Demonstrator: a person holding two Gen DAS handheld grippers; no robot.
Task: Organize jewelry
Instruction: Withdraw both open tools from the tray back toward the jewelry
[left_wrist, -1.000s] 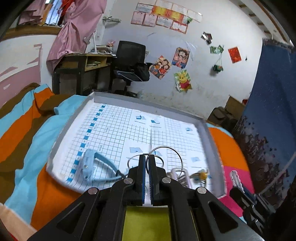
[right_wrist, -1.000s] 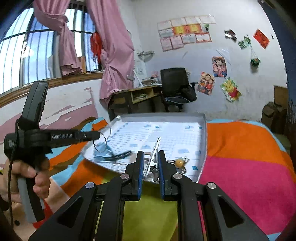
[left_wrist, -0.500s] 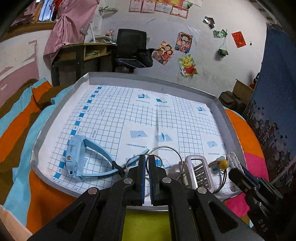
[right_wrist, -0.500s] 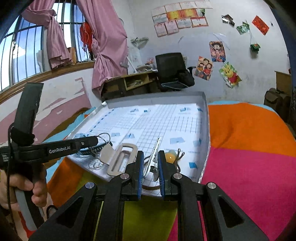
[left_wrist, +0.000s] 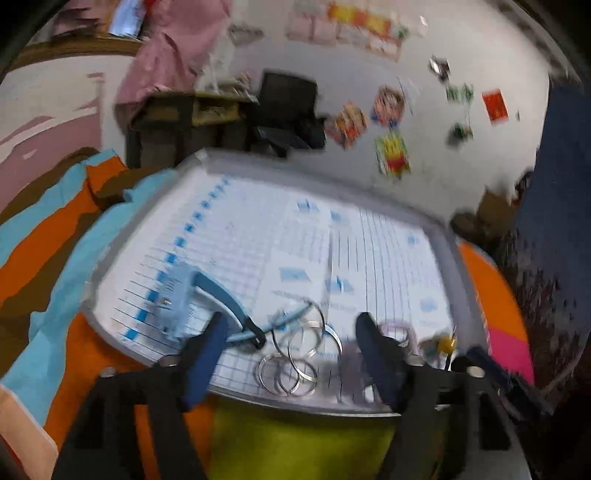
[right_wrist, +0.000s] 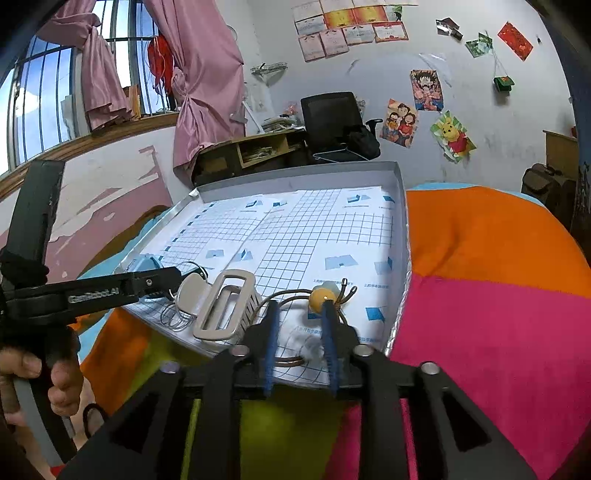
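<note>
The left tool (left_wrist: 288, 328) has just been opening and stands wide, pads clear of everything — between and just ahead of its fingers a cluster of silver rings (left_wrist: 295, 354), about four, lies at the near edge of the grid-lined tray (right_wrist: 400, 206) on the striped bed (right_wrist: 480, 258). To its left lies one blue hair clip (left_wrist: 192, 295); to its right, one beige claw clip (right_wrist: 225, 310). The right tool (right_wrist: 299, 310) has just been opening too, gripping nothing — one yellow-bead hair tie (right_wrist: 321, 297) lies touching its right fingertip.
</note>
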